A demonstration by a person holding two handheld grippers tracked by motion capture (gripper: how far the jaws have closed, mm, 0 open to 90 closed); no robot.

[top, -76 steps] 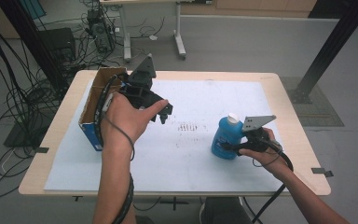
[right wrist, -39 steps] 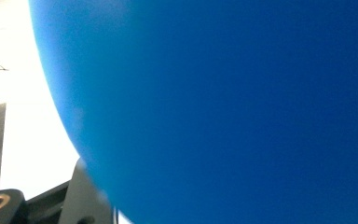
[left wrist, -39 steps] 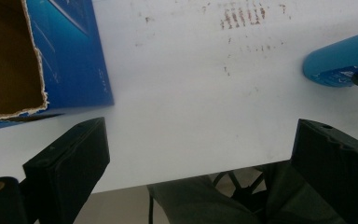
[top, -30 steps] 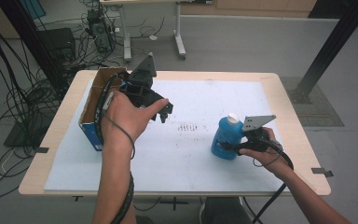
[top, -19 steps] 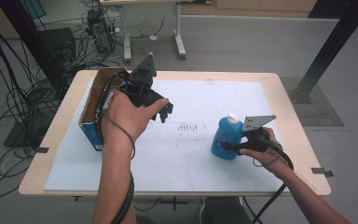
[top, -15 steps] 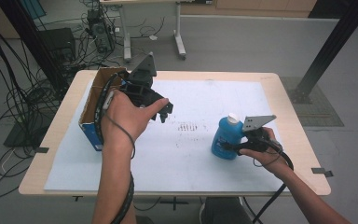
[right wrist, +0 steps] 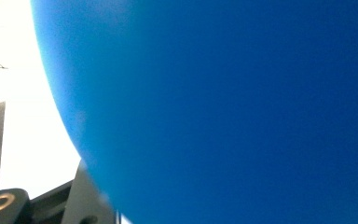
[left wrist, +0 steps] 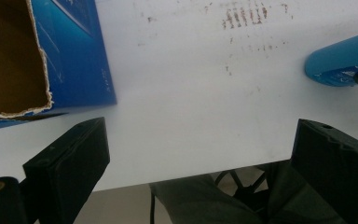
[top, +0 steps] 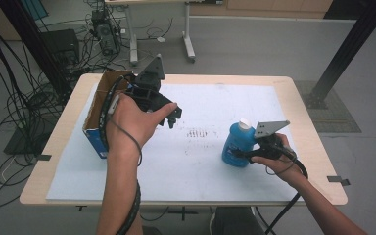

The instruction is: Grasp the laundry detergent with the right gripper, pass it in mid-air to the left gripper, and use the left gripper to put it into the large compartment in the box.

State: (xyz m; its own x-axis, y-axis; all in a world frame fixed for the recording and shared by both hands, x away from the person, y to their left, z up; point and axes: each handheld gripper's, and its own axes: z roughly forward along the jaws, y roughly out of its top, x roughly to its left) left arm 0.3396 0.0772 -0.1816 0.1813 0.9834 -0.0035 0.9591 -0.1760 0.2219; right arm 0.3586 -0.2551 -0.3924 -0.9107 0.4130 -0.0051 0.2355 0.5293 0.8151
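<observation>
Bottle (top: pixel 237 147) upright on table (top: pixel 303 122) | right hand-held gripper (top: pixel 244 154) clenched on it, unmoved since earlier | left hand-held gripper (top: pixel 175 116) released, hovering by box (top: pixel 94 139) | lift pending

Open cardboard box (top: pixel 98 115), blue outside with a torn rim, sits at the left edge of the surface (top: pixel 293 93). White sheet (top: pixel 235 100) covers most of the top, with brownish smudge marks (top: pixel 198 134) mid-sheet. On the floor behind: tangled cables (top: pixel 24 105) and desk legs (top: pixel 188 41).
</observation>
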